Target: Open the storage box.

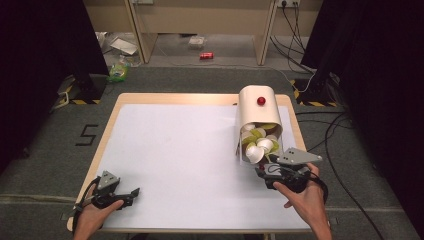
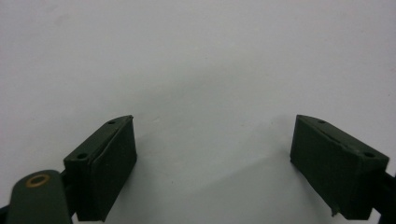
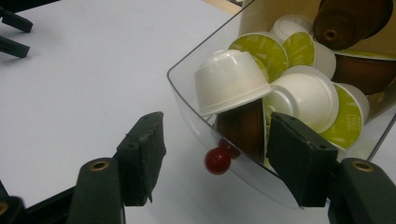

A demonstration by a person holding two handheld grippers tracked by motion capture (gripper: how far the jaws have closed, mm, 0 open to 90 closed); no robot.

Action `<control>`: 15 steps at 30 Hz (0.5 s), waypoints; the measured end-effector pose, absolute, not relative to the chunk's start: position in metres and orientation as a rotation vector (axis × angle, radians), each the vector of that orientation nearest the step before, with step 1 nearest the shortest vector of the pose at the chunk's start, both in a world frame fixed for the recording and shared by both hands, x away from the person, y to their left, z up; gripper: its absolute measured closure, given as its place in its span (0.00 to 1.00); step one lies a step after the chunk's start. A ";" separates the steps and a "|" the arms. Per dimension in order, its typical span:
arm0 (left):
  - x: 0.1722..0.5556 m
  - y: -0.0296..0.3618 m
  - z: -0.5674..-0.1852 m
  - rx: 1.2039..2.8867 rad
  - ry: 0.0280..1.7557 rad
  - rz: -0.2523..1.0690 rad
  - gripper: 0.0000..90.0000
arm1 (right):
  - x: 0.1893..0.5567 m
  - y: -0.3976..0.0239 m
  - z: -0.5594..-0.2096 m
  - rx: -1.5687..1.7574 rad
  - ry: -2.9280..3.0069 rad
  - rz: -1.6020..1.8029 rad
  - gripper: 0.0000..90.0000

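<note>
While its jaws stand a little apart around the small red knob (image 3: 217,160), the right gripper (image 3: 212,154) faces the clear drawer (image 3: 196,100) full of coffee capsules (image 3: 229,82); the left gripper (image 2: 212,154) rests wide open on the white table (image 1: 175,150).

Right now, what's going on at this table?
A person is working a capsule dispenser at the table's far right. Its clear drawer is pulled out, showing white and green-lidded coffee capsules. The right gripper sits at the drawer front with its fingers apart, one on each side of the small red knob and neither pressing on it. The left gripper rests open over the bare white table, near its left front corner.
</note>
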State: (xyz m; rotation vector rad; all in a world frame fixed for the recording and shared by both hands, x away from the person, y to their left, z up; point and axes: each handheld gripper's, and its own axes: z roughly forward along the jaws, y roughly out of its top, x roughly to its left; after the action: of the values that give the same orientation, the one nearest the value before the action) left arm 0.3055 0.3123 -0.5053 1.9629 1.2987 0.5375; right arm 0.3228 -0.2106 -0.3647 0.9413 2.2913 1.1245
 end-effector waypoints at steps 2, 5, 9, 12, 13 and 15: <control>0.306 0.312 -0.505 1.963 1.299 0.538 0.15 | 0.323 -0.211 -0.364 0.942 2.279 1.129 0.41; 0.306 0.312 -0.505 1.963 1.298 0.536 0.15 | 0.324 -0.211 -0.362 0.951 2.264 1.136 0.40; 0.306 0.312 -0.505 1.962 1.299 0.537 0.15 | 0.326 -0.211 -0.361 0.963 2.247 1.138 0.39; 0.306 0.312 -0.505 1.963 1.299 0.537 0.15 | 0.327 -0.212 -0.360 0.967 2.236 1.136 0.39; 0.306 0.312 -0.505 1.963 1.298 0.536 0.15 | 0.328 -0.212 -0.360 0.973 2.233 1.136 0.38; 0.306 0.312 -0.505 1.962 1.299 0.536 0.15 | 0.329 -0.212 -0.360 0.979 2.232 1.135 0.38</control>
State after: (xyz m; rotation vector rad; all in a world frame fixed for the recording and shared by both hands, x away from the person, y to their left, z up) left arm 0.3056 0.3123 -0.5054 1.9617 1.2989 0.5360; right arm 0.3285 -0.2117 -0.3602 0.9785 2.2318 1.1352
